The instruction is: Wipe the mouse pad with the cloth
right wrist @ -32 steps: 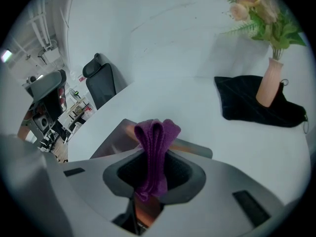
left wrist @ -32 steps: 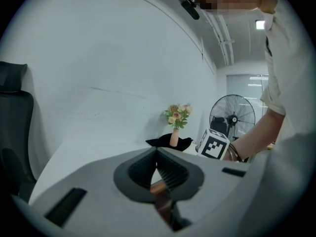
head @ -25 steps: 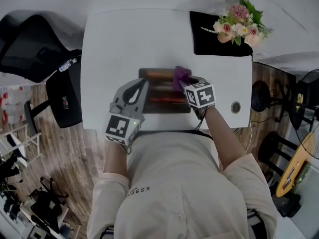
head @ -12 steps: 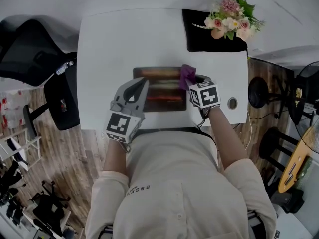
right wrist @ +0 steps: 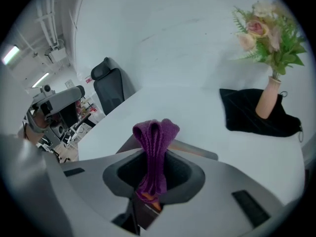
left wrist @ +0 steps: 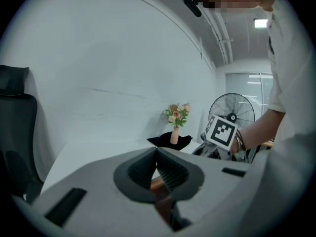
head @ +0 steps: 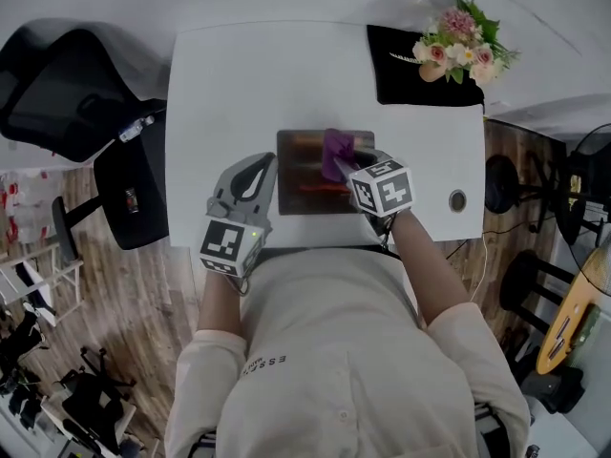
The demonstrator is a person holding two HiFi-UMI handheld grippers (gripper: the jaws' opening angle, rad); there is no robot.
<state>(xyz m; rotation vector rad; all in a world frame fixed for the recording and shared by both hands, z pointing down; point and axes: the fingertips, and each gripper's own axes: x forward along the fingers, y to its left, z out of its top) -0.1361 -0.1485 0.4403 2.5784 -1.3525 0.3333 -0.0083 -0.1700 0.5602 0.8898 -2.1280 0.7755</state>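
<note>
A dark brown mouse pad (head: 310, 175) lies on the white table (head: 239, 84) in the head view. My right gripper (head: 348, 167) is shut on a purple cloth (head: 336, 148), which sits on the pad's far right part. In the right gripper view the folded cloth (right wrist: 155, 132) stands up between the jaws of the right gripper (right wrist: 154, 167), with the pad's edge (right wrist: 197, 150) behind it. My left gripper (head: 266, 163) rests at the pad's left edge. Its jaws are shut with nothing between them in the left gripper view (left wrist: 157, 151).
A vase of flowers (head: 459, 46) stands on a black cloth (head: 410, 74) at the table's far right corner. A round cable grommet (head: 457, 200) is near the right edge. A black office chair (head: 67, 93) stands left of the table.
The right gripper has carried the purple cloth left, from the pad's right edge toward its middle. The left gripper stays at the pad's left edge. The head camera has shifted slightly.
</note>
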